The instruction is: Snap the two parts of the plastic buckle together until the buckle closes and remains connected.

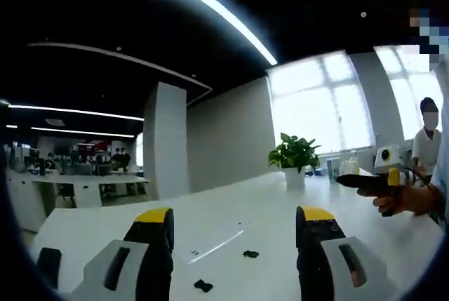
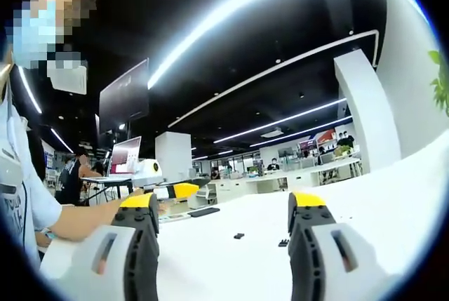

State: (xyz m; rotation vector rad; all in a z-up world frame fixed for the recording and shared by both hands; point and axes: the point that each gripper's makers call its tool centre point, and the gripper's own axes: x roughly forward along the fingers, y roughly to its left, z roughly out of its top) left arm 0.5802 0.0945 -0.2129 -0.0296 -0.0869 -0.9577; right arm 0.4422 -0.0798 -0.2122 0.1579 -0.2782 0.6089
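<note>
Both grippers, left [image 1: 235, 234] and right [image 2: 221, 220], gape empty above two small buckle halves [image 1: 250, 253] [image 1: 203, 285] on the table [image 1: 210, 217]; either could skid away.

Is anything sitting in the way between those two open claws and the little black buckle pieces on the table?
Nothing visible. The two buckle pieces lie apart on bare white table, just beyond the open left gripper. The open right gripper also faces them across bare tabletop.

Bright window [image 1: 319, 101] glare, dark ceiling, strong fisheye bending.
</note>
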